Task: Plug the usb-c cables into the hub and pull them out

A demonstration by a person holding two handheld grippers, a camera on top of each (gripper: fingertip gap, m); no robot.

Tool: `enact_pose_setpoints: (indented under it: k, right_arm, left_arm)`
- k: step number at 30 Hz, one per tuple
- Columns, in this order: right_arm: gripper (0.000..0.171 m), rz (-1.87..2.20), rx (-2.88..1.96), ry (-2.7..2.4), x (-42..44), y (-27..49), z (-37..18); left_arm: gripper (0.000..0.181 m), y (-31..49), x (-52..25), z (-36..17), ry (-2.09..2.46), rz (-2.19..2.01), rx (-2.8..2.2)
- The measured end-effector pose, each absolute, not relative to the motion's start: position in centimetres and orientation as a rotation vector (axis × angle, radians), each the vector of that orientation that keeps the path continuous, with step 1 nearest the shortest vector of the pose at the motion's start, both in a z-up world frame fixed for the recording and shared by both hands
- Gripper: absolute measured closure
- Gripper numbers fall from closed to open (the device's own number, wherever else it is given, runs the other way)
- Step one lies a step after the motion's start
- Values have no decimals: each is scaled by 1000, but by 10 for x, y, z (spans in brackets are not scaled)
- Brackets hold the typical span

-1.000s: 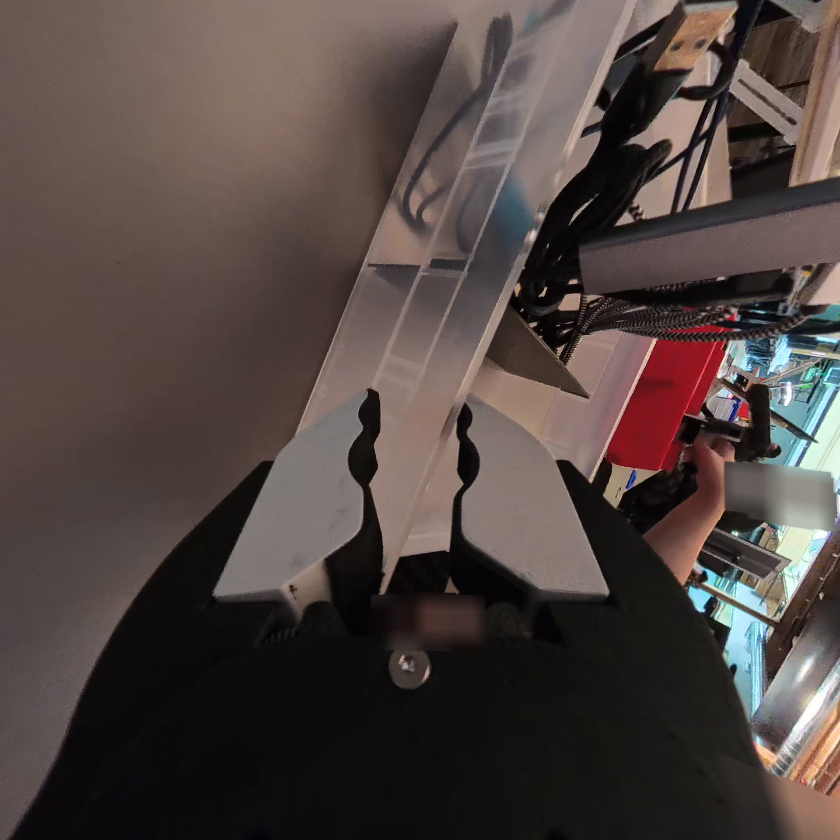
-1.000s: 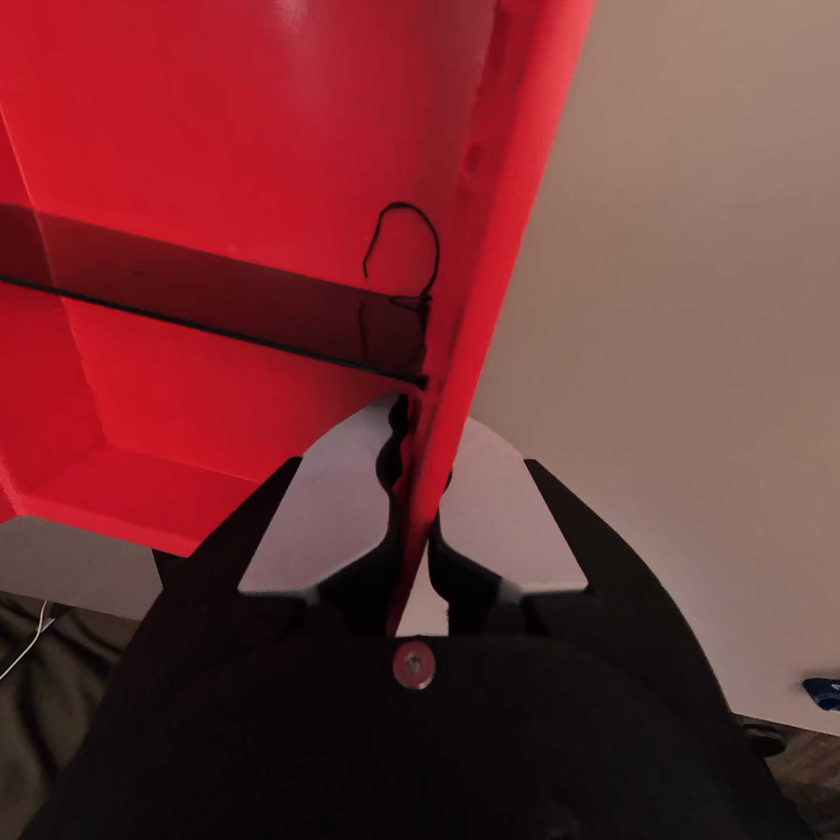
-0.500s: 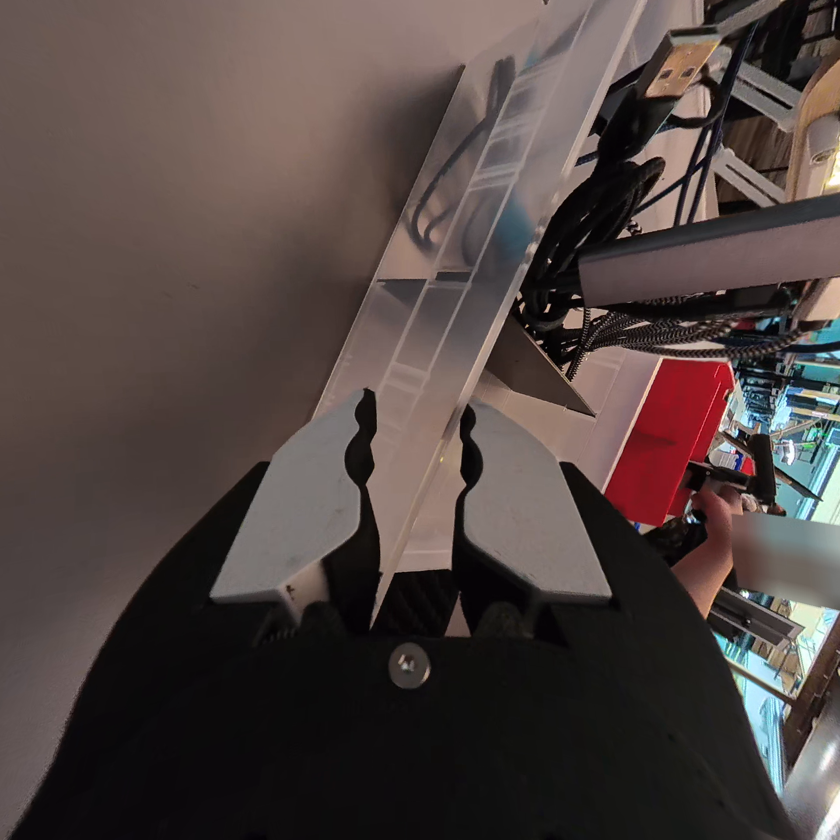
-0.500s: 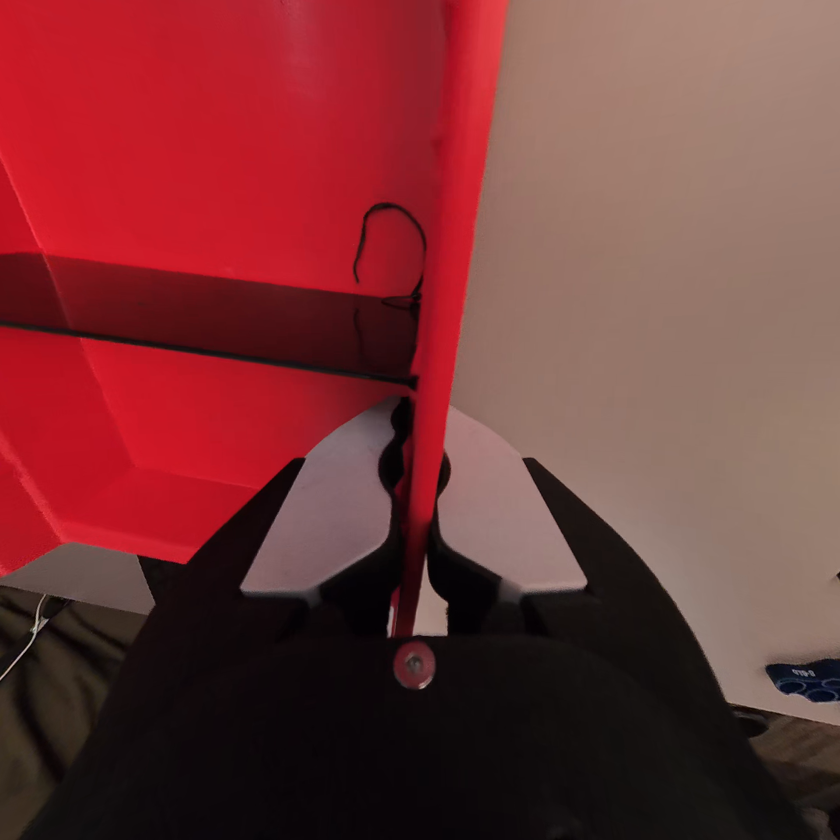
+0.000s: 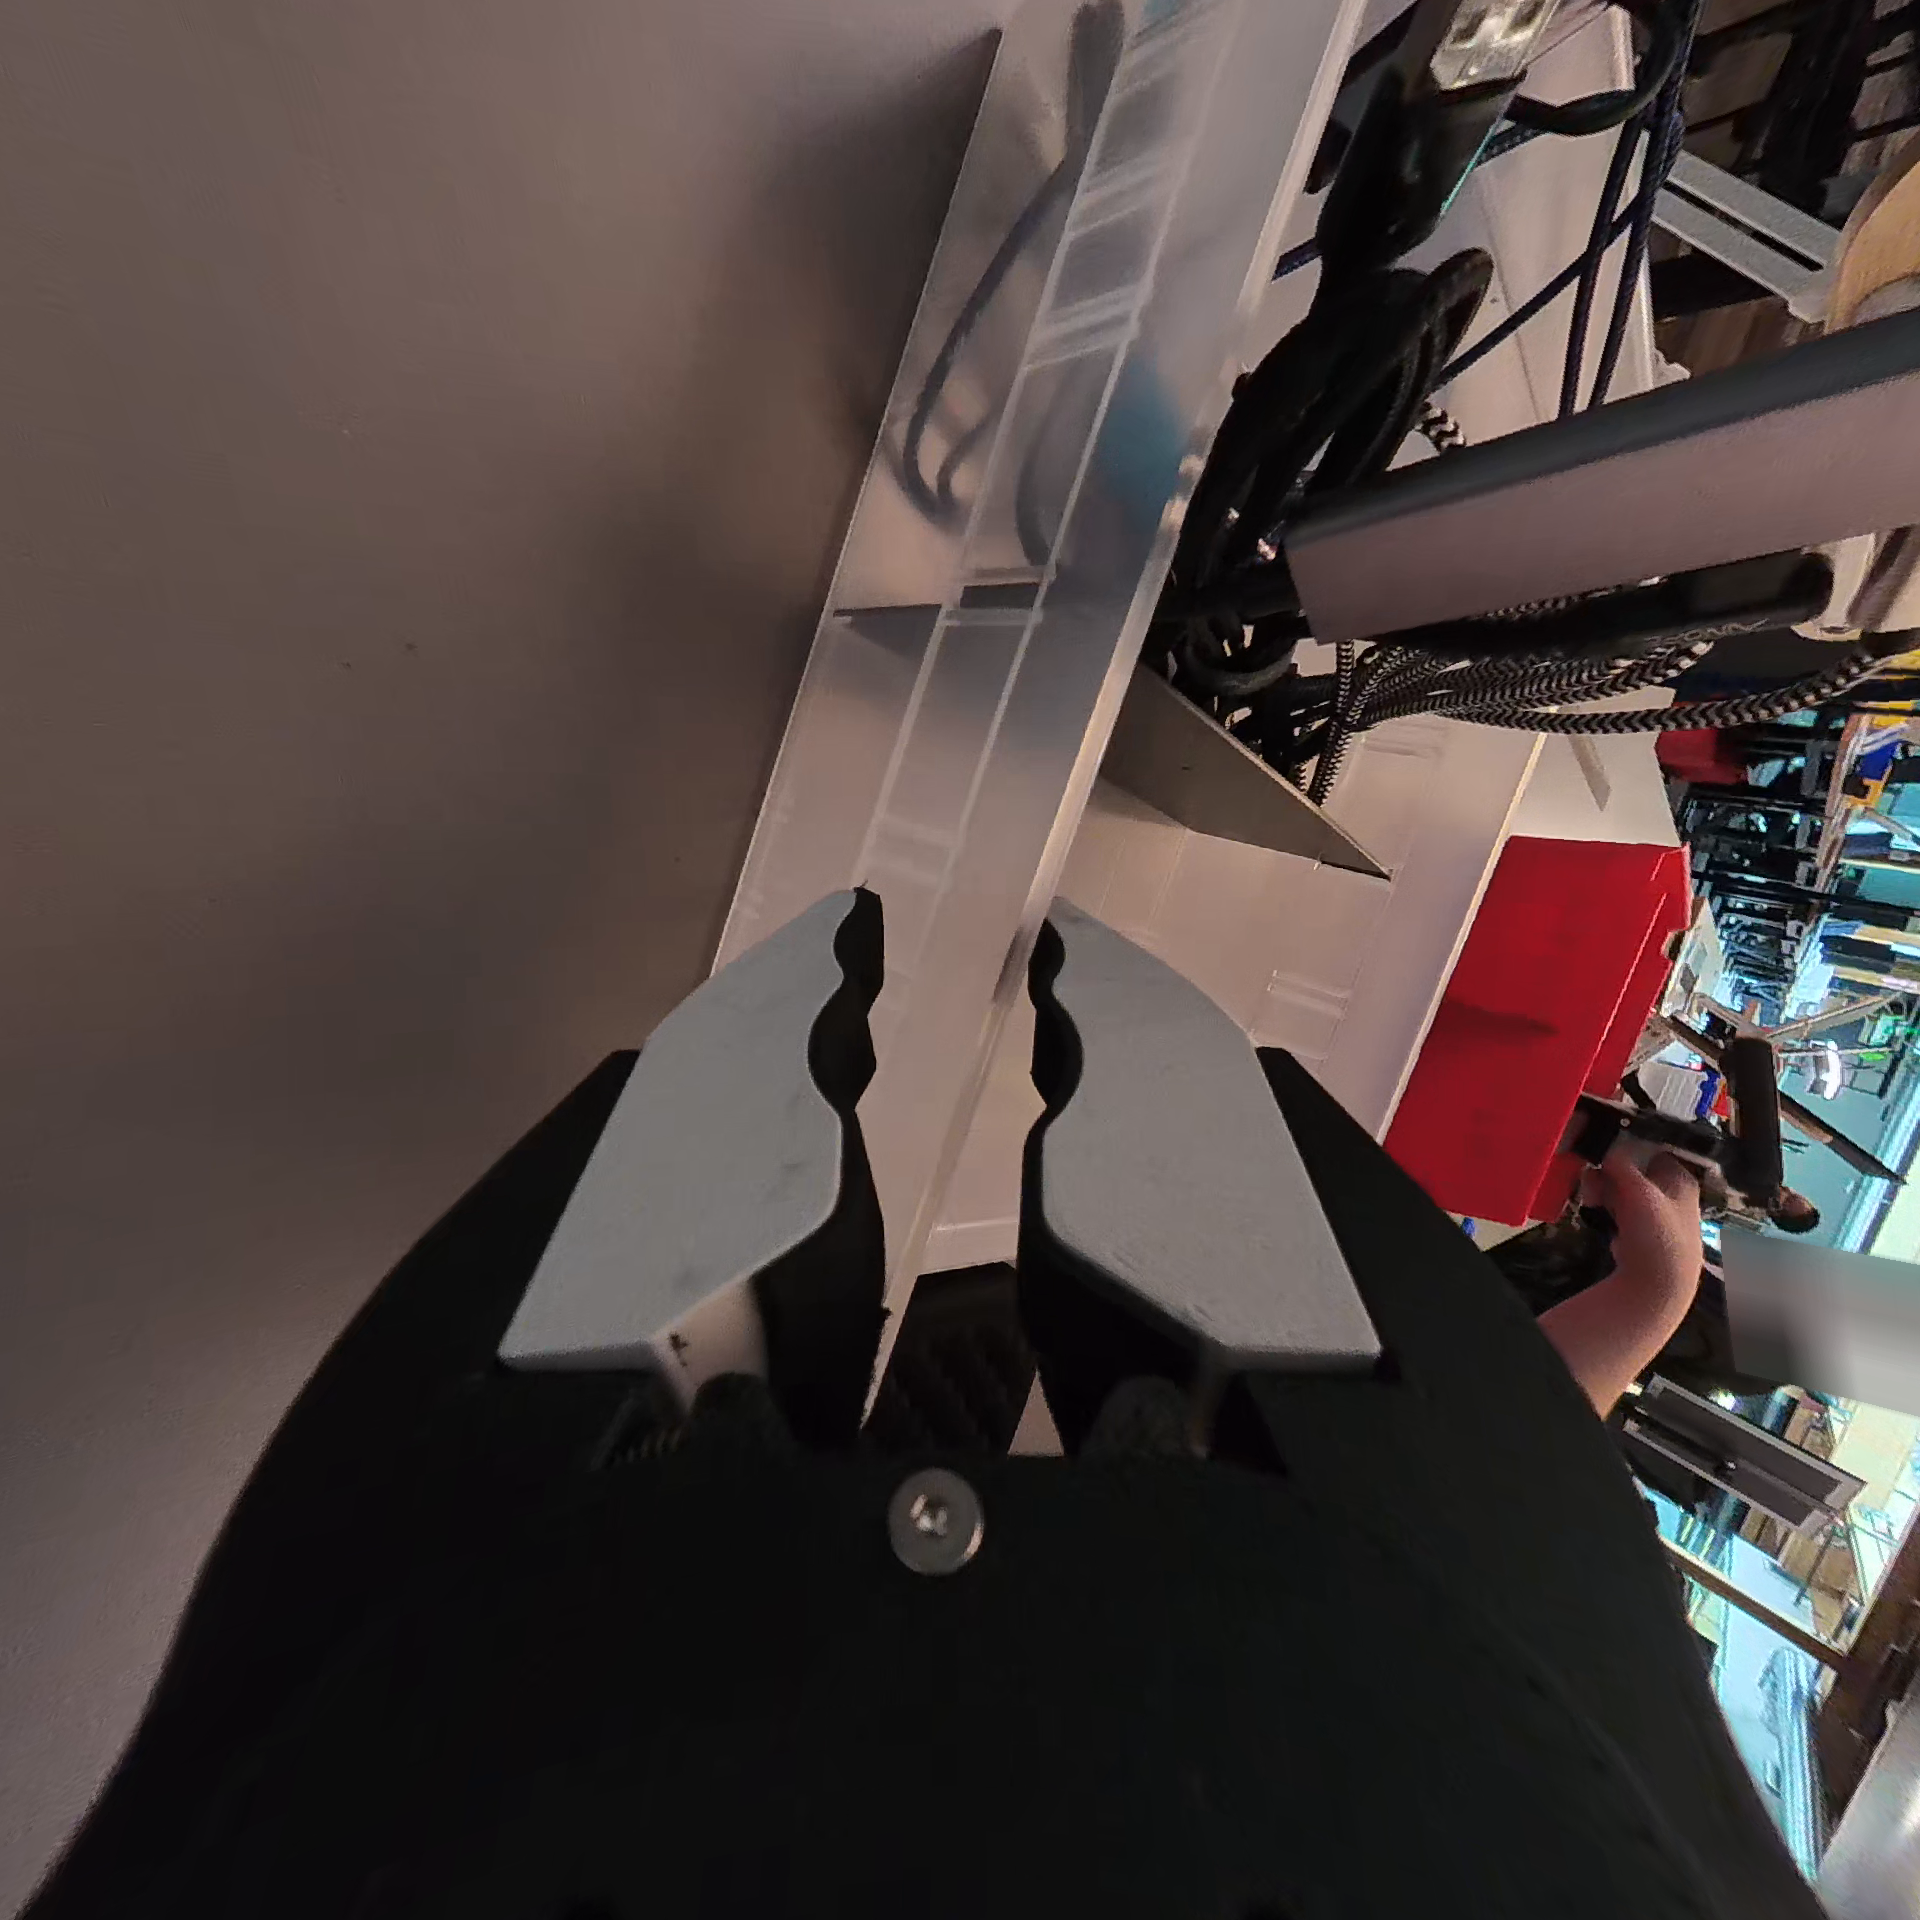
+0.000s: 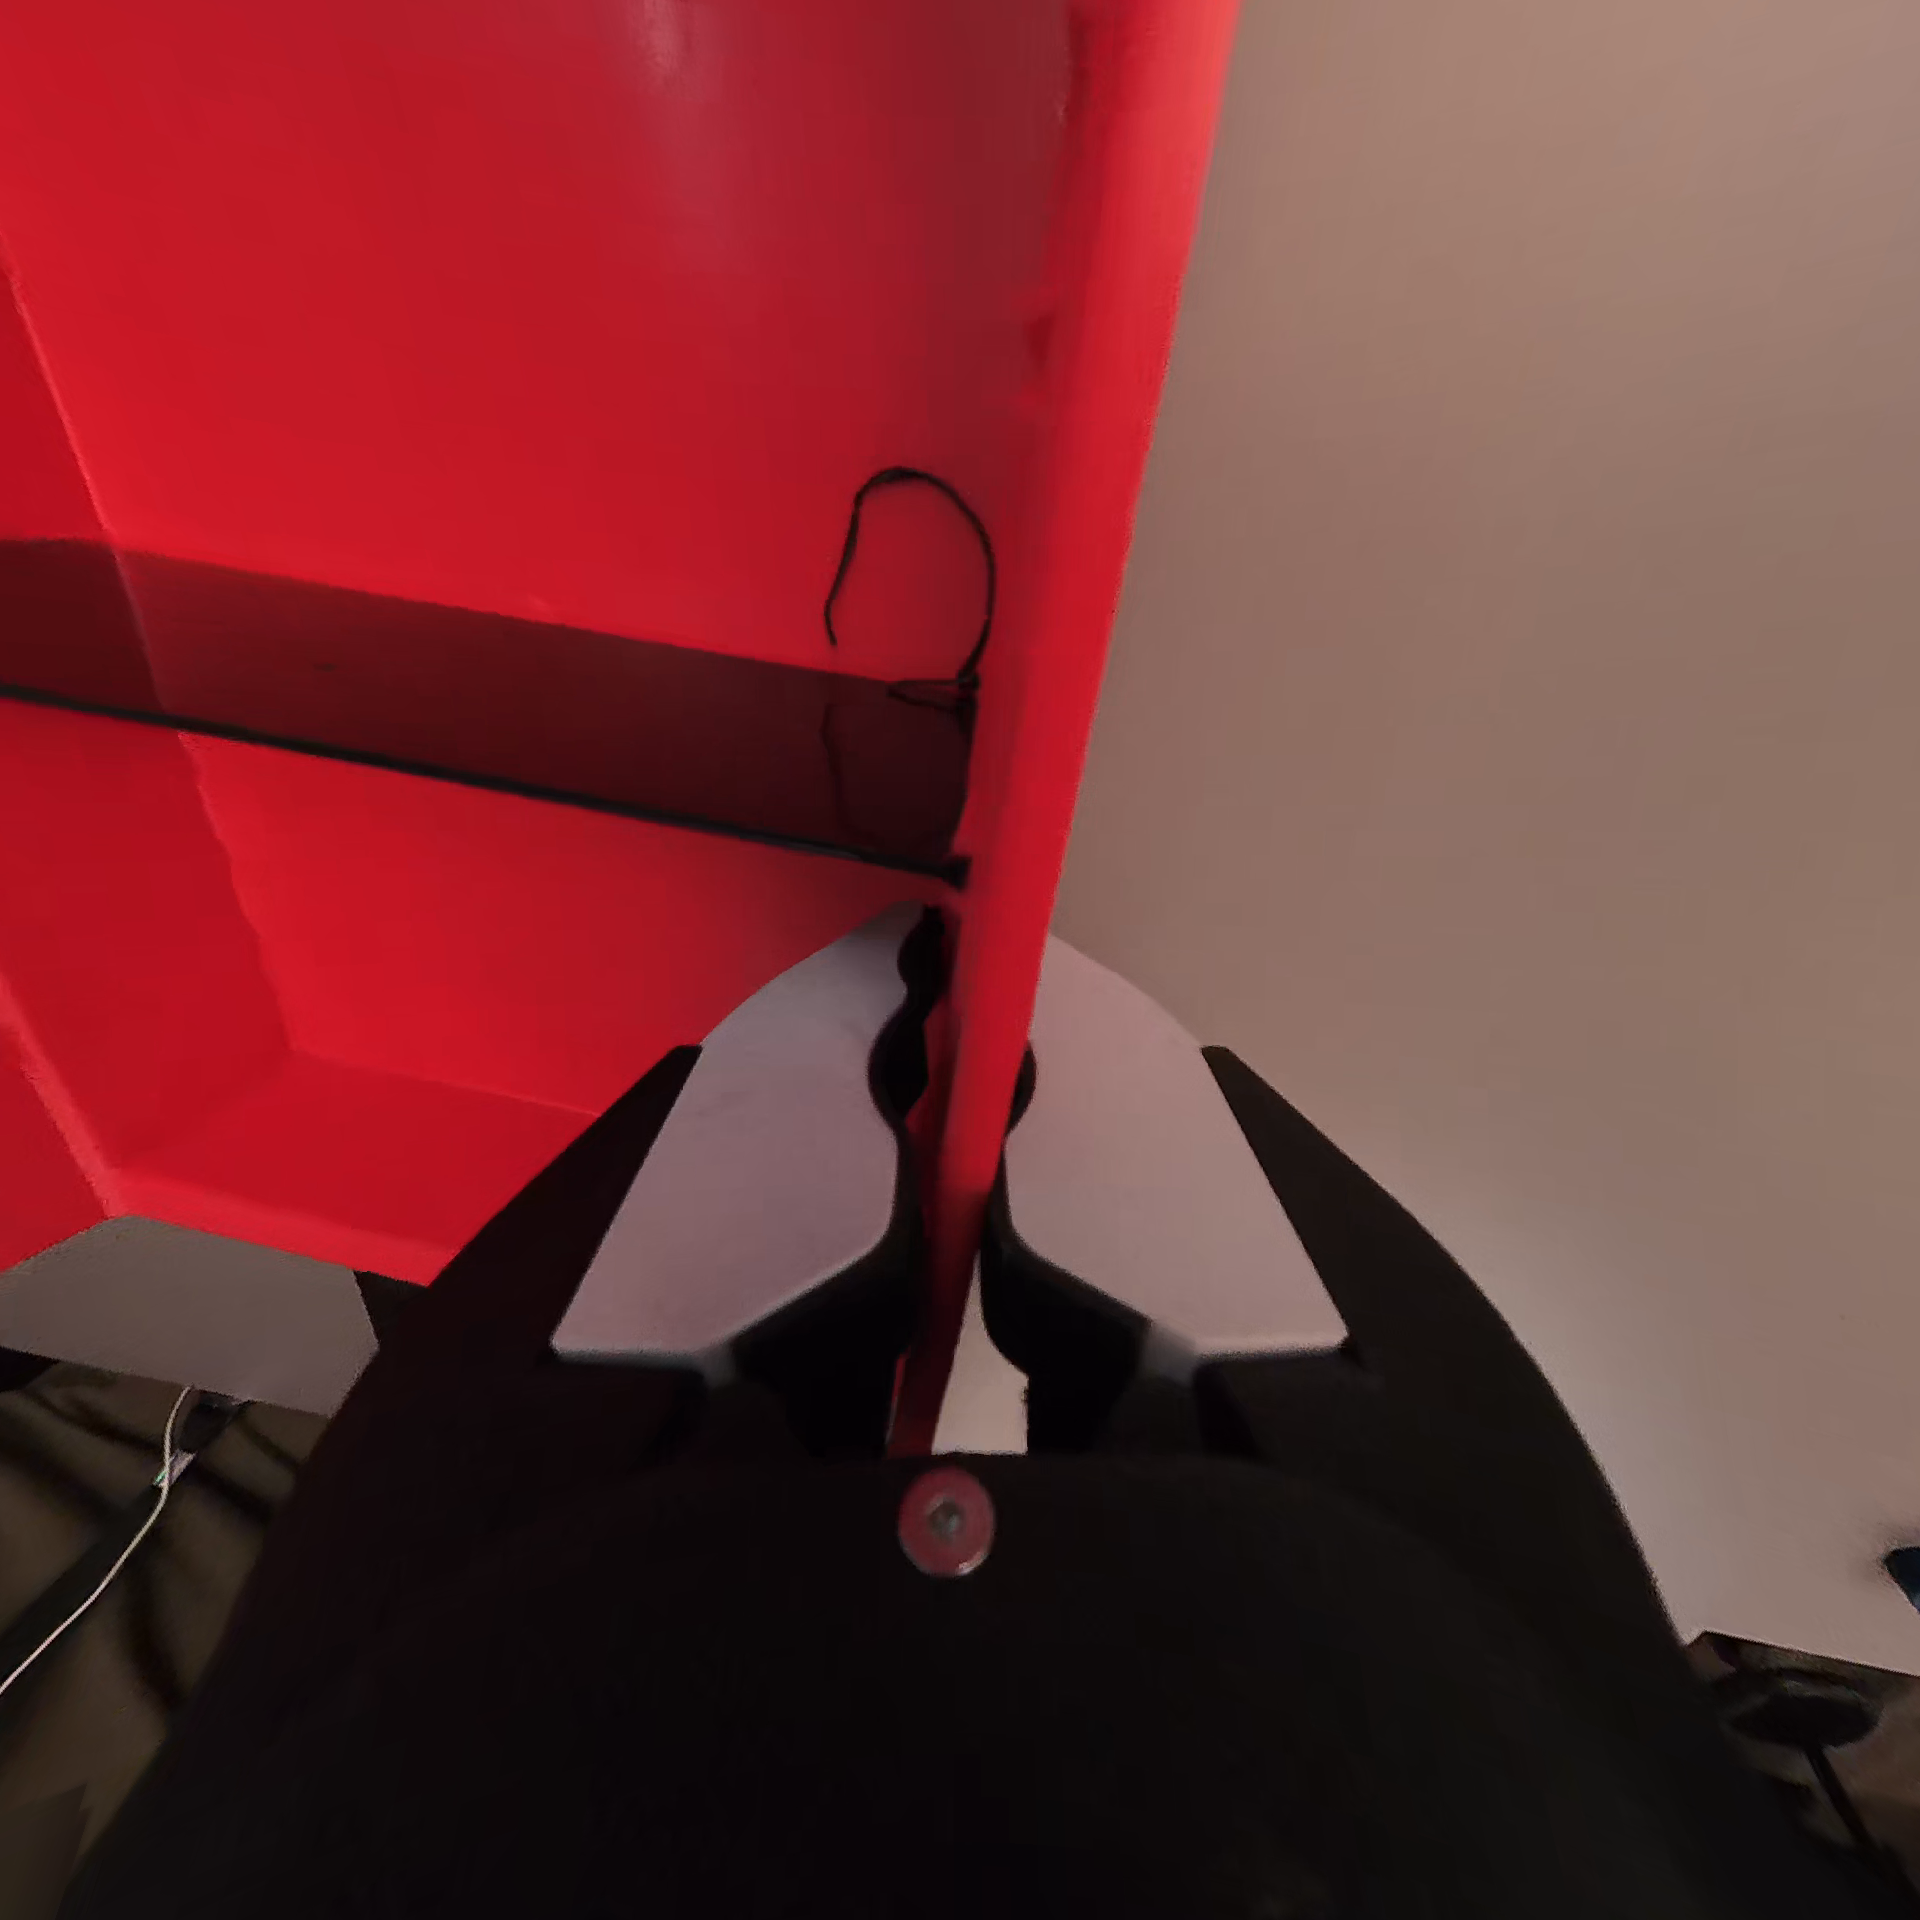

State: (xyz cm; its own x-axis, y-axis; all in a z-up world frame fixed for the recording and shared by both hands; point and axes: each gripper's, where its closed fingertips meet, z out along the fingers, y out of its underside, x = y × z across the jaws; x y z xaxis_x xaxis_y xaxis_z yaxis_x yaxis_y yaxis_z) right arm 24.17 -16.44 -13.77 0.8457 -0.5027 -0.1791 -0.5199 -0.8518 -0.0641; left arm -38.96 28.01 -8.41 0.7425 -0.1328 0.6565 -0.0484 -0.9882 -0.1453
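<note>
Left gripper: its jaws straddle the side wall of a clear bin. The jaws stand spread; a gap shows on either side of the wall, so the wall is not pinched. The clear bin rests on a pale desk and has a divider part-way along.

Inside the clear bin, beyond the divider, lies a tangle of black cables. Braided black-and-white cables run out of the same tangle, away from the bin wall. A metal USB plug shows at the far end of the bin, above the tangle. A long grey bar, possibly the hub, crosses over the cables; its ports cannot be made out.

A red bin stands on the desk beside the clear bin, on the side away from the left gripper. A hand is at its near edge with the right gripper's handle; detail there is too small to read.

Right gripper: its jaws are pressed onto the red bin's side wall, pinching it. A dark divider spans the red bin just ahead of the jaws. A thin black thread loops up beside the pinched wall, behind the divider. No cable shows in this bin. The desk lies outside the pinched wall.
</note>
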Motion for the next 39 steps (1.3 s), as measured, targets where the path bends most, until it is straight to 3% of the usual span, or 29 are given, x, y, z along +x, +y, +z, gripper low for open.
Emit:
enact_pose_setpoints:
  k: [10,13,19,24,27,31,35,39]
  right_arm:
    - [164,203,-2902,779,243,-164,-139]
    - [139,233,-2906,754,238,-164,-140]
    - [131,91,-2785,714,250,-155,-113]
    - [124,-203,-2511,584,270,-134,-41]
    - [121,-378,-2120,385,262,-103,36]
    - [107,-437,-1545,80,197,-82,131]
    - [111,-645,-1276,-88,149,-78,185]
    - [111,-583,-1248,-141,112,-60,210]
  left_arm:
    - [155,279,-390,-82,143,-1084,-2805]
    - [154,279,-394,-71,107,-1145,-2753]
    - [149,301,-397,-3,218,-1157,-2362]
    - [123,316,-377,37,599,-863,-2020]
    - [125,332,-376,58,519,-742,-1841]
    - [124,313,-363,72,572,-979,-1619]
    - [108,318,-360,43,655,-931,-1697]
    - [119,319,-353,9,837,-644,-1875]
